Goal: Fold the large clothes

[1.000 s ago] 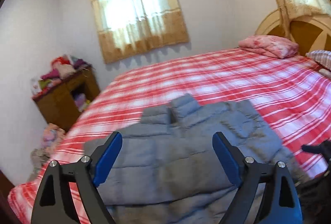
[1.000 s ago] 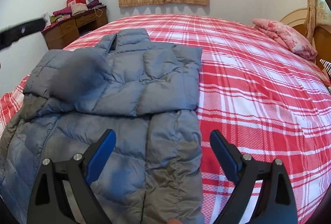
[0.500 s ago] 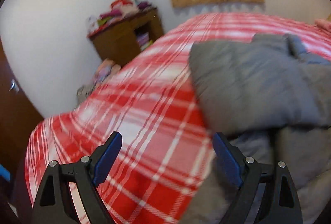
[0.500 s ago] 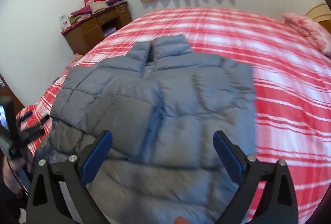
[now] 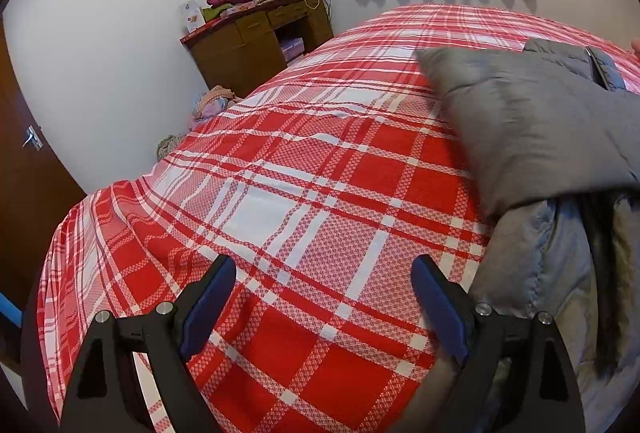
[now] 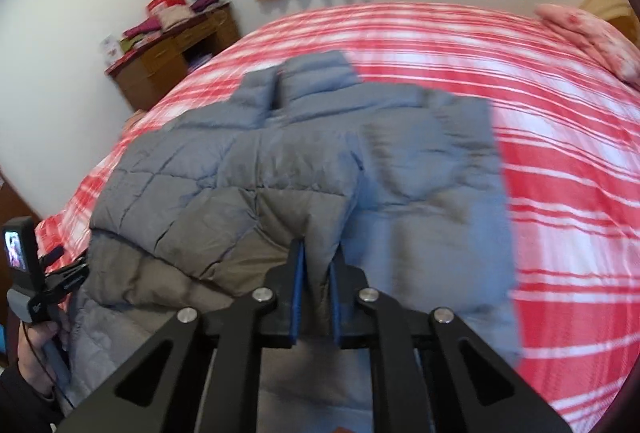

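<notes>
A grey-blue puffer jacket lies on the red plaid bedspread, collar toward the window, sleeves folded in over the body. My right gripper is shut on the folded sleeve's lower end near the jacket's middle, with fabric pinched between its blue pads. In the left wrist view the jacket fills the right side. My left gripper stands open over bare bedspread just left of the jacket, nothing between its fingers. A hand holds that left tool at the jacket's left edge.
A brown dresser piled with clothes stands against the far wall left of the bed. A heap of clothes lies on the floor beside it. A dark door is at the left. A pink pillow rests at the bed's head.
My left gripper swung left and down, from above the jacket to the bedspread beside it. My right gripper moved in over the jacket and its jaws closed on the sleeve.
</notes>
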`<state>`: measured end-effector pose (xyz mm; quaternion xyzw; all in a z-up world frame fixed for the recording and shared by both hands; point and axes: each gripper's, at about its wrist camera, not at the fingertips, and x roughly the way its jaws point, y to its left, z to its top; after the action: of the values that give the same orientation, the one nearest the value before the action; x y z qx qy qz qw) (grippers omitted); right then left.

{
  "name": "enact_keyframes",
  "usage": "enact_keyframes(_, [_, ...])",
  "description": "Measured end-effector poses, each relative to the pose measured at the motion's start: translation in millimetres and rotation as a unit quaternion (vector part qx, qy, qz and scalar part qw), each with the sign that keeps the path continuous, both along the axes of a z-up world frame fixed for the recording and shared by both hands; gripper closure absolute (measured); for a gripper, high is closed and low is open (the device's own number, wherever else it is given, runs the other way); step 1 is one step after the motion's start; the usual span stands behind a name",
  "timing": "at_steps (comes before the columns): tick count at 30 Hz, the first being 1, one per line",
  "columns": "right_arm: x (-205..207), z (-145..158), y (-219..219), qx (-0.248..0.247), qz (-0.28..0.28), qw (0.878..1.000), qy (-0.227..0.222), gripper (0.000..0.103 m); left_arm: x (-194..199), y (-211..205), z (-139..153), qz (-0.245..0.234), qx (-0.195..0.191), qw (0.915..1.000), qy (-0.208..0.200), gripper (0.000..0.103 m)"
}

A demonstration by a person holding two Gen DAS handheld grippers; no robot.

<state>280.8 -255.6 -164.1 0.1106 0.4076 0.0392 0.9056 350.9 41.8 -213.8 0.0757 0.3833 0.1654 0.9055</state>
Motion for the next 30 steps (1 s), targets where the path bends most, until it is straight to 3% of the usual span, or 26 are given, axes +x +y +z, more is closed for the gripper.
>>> enact_keyframes(3, [-6.1, -9.4, -8.9, -0.018, 0.004, 1.0, 0.017, 0.082, -1.5, -3.3, 5.0, -0.005, -0.002, 1.0, 0.008, 0.013])
enact_keyframes(4, [-10.1, -9.8, -10.6, -0.035, -0.003, 0.999, 0.014, 0.064, -1.5, -3.1, 9.6, -0.008, -0.01, 0.9999, 0.01, 0.013])
enact_keyframes(6, [-16.8, -4.6, -18.3, -0.033, -0.015, 0.999, 0.006, 0.048, -4.1, -2.9, 30.9, -0.013, -0.03, 0.9995, -0.001, 0.013])
enact_keyframes(11, [-28.7, 29.7, -30.2, -0.023, -0.063, 0.997, -0.04, 0.048, -1.7, -22.2, 90.8, -0.048, -0.069, 0.9945, -0.062, 0.013])
enact_keyframes(14, [-19.3, 41.6, -13.3, -0.023, -0.05, 0.997, -0.053, 0.066, 14.7, -59.7, 102.2, -0.091, -0.069, 0.9905, -0.077, 0.013])
enact_keyframes(18, [-0.1, 31.1, 13.7, -0.023, -0.022, 0.998, -0.052, 0.069, 35.6, -117.3, 87.1, -0.144, -0.03, 0.9853, -0.087, 0.013])
enact_keyframes(21, [15.1, 7.5, 27.5, -0.039, -0.019, 0.998, -0.037, 0.069, 54.6, -144.9, 56.0, -0.157, -0.006, 0.9859, -0.058, 0.013])
enact_keyframes(25, [19.5, -23.0, 25.4, -0.038, -0.02, 0.999, -0.017, 0.07, 74.5, -152.6, 18.3, -0.153, 0.001, 0.9881, -0.016, 0.013])
enact_keyframes(30, [17.5, -31.7, 24.3, -0.038, -0.015, 0.999, -0.011, 0.071, 78.9, -148.3, 11.4, -0.151, -0.012, 0.9884, -0.003, 0.011])
